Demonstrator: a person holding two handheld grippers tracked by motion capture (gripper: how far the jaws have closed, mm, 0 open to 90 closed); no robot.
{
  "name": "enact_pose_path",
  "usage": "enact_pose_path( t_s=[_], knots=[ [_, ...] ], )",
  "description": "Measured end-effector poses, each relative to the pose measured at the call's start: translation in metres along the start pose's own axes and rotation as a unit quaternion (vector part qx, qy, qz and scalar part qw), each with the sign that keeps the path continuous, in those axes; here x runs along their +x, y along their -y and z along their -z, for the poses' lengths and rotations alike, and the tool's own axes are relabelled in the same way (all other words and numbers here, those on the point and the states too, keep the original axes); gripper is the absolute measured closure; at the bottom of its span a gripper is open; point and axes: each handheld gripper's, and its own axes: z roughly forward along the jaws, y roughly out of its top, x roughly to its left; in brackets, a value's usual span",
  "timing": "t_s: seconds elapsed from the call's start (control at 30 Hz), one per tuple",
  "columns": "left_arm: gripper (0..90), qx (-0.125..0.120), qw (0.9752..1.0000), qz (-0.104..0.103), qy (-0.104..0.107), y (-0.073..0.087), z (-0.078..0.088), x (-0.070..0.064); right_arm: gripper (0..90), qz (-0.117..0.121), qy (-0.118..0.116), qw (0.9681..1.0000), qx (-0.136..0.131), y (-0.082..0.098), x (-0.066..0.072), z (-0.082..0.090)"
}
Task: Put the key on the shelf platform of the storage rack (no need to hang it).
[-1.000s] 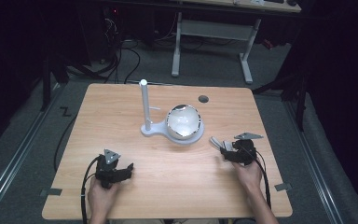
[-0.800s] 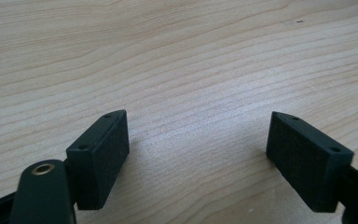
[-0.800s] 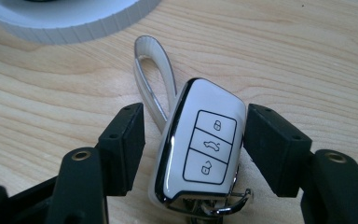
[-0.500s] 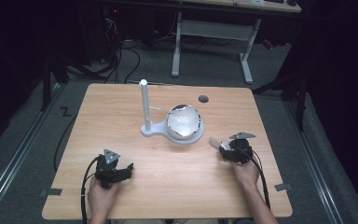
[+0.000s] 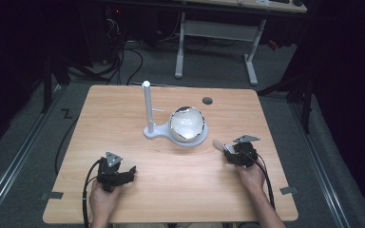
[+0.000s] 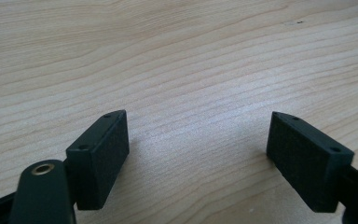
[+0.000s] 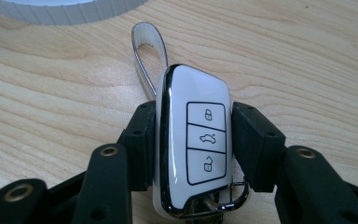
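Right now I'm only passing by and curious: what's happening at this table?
A person works at a wooden table with a two-jaw tool in each hand. The right tool has just been closing its jaws on a white car key fob lying on the wood; both pads sit against its sides. The left tool rests open over bare wood. Farther back stands a white stand with a shiny bowl on its base.

Dim room — grey floor (image 5: 24, 123), white-legged desk (image 5: 217, 29) beyond, black cables (image 5: 123, 57).
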Motion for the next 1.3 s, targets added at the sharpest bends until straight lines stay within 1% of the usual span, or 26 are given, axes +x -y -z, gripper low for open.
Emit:
enact_pose_path(
  t_s=[0.13, 0.27, 0.3, 0.33, 0.37, 0.4, 0.43, 0.47, 0.53, 0.63, 0.73, 0.83, 1.0, 1.1, 1.3],
  knots=[
    [21.4, 0.0, 1.0, 0.0, 0.0, 0.0, 0.0, 0.0, 55.4, 0.001, 0.0, 1.0, -0.003, 0.0, 0.0, 0.001],
    [21.3, 0.0, 1.0, 0.0, 0.001, 0.0, 0.0, 0.0, 59.3, 0.001, -0.001, 0.9999, -0.011, 0.0, -0.001, 0.004],
    [21.4, 0.0, 1.0, 0.0, 0.001, 0.0, 0.0, 0.0, 62.4, 0.003, 0.002, 0.9999, -0.014, -0.001, -0.001, 0.005],
    [21.4, 0.0, 1.0, 0.001, 0.001, 0.0, 0.0, 0.0, 73.0, 0.007, 0.011, 0.9996, -0.026, -0.002, -0.001, 0.009],
    [21.3, 0.0, 1.0, 0.001, 0.001, 0.0, 0.0, 0.0, 76.0, 0.01, 0.02, 0.999, -0.038, -0.004, -0.003, 0.015],
    [21.4, 0.0, 1.0, 0.001, 0.001, 0.0, 0.0, 0.0, 76.0, -0.002, -0.002, 0.9996, -0.03, -0.006, -0.006, 0.016],
    [21.4, 0.0, 1.0, 0.001, 0.001, 0.0, 0.0, 0.0, 76.3, 0.005, 0.004, 0.9998, -0.021, -0.007, -0.006, 0.014],
    [21.3, 0.0, 1.0, 0.001, 0.001, 0.0, 0.0, 0.0, 76.2, 0.019, 0.012, 0.9995, -0.022, -0.006, -0.005, 0.013],
    [21.4, 0.0, 1.0, 0.001, 0.002, 0.0, 0.0, 0.001, 76.3, 0.013, 0.01, 0.9997, -0.019, -0.007, -0.005, 0.013],
    [21.4, 0.0, 1.0, 0.001, 0.001, 0.0, 0.0, 0.0, 76.4, 0.007, 0.005, 0.9997, -0.024, -0.006, -0.006, 0.013],
    [21.3, 0.0, 1.0, 0.001, 0.001, 0.0, 0.0, 0.0, 76.6, 0.008, 0.005, 0.9995, -0.029, -0.006, -0.005, 0.016],
    [21.3, 0.0, 1.0, 0.001, 0.001, 0.0, 0.0, 0.0, 76.7, 0.006, -0.001, 0.9992, -0.039, -0.008, -0.006, 0.022],
    [21.4, 0.0, 1.0, 0.0, 0.001, 0.0, 0.0, 0.0, 76.9, 0.02, 0.0, 0.9985, -0.052, -0.013, -0.005, 0.038],
    [21.4, 0.0, 1.0, 0.0, 0.001, 0.0, 0.0, 0.0, 77.0, 0.021, -0.007, 0.9977, -0.064, -0.018, -0.006, 0.05],
    [21.4, 0.0, 1.0, 0.0, 0.001, 0.0, 0.0, 0.0, 77.1, 0.03, -0.022, 0.9967, -0.072, -0.026, -0.005, 0.065]
  ],
)
